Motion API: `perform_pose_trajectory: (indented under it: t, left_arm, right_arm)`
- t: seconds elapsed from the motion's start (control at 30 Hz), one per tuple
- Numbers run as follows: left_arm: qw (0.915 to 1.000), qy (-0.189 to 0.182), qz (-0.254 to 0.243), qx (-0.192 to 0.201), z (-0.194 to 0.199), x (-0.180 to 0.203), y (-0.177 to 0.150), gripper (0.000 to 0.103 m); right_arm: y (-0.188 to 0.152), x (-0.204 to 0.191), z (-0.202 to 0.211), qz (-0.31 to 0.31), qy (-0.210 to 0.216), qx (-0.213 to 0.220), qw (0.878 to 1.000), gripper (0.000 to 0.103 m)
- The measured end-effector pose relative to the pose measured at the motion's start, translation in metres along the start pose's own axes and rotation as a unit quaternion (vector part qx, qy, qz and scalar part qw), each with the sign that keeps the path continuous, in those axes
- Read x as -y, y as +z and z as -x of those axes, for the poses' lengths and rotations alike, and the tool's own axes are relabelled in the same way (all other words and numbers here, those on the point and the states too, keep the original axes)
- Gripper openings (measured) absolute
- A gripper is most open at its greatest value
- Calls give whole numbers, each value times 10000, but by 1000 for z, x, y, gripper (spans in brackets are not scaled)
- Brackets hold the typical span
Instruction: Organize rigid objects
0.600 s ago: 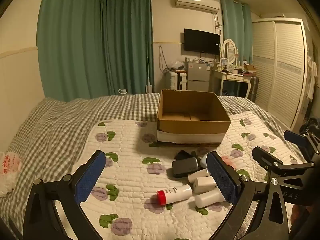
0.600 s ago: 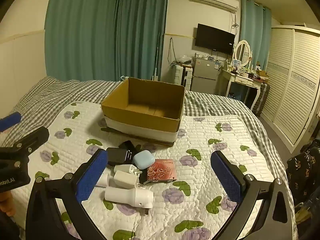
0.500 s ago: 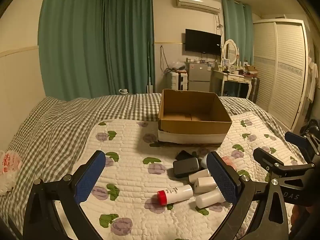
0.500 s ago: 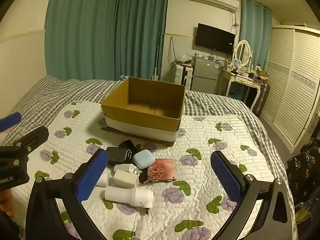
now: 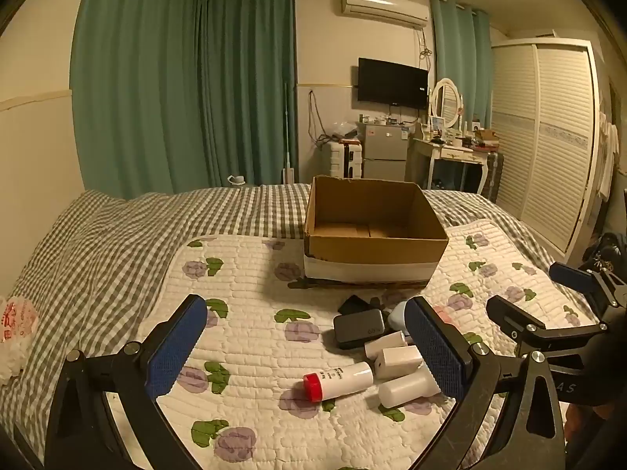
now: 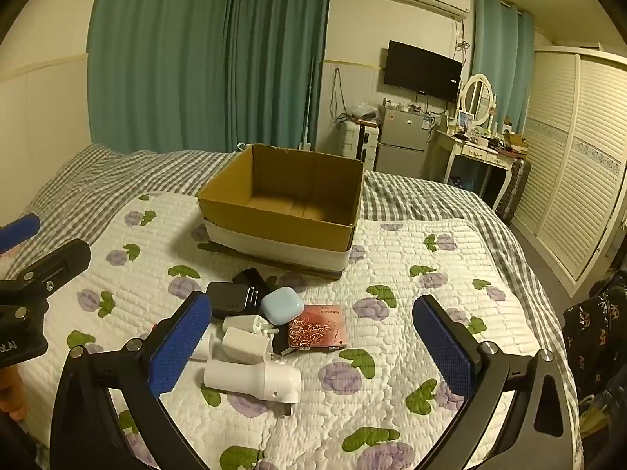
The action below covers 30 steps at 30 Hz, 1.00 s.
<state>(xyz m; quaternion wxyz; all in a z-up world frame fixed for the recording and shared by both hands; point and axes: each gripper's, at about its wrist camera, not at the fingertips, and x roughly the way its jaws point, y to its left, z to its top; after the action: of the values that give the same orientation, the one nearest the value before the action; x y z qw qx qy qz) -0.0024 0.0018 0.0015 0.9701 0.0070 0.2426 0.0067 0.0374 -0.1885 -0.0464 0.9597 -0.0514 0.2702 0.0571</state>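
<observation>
An empty open cardboard box [image 5: 374, 221] [image 6: 288, 201] stands on a floral quilt on the bed. In front of it lies a pile of small items: a white tube with a red cap [image 5: 337, 381], white chargers [image 5: 395, 356] [image 6: 245, 342], a white bottle [image 6: 252, 379], a dark power bank [image 5: 358, 328] [image 6: 227, 299], a light blue case [image 6: 281, 305] and a red patterned card [image 6: 317, 332]. My left gripper [image 5: 305, 346] is open and empty above the quilt, just left of the pile. My right gripper [image 6: 313, 346] is open and empty over the pile.
The floral quilt [image 5: 250, 313] covers a checked bedspread [image 5: 98, 243]. A white bag with red print [image 5: 15, 327] lies at the bed's left edge. Green curtains, a wall TV, a small fridge, a dressing table and a louvred wardrobe [image 6: 580, 164] stand beyond the bed.
</observation>
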Motion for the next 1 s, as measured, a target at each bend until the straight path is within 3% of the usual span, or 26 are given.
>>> perform_pose_trajectory:
  t: [1.0]
  left_arm:
    - [10000, -8, 54, -40, -2, -3, -3, 103]
  right_arm:
    - [-3, -2, -3, 2, 28, -65, 10000, 103]
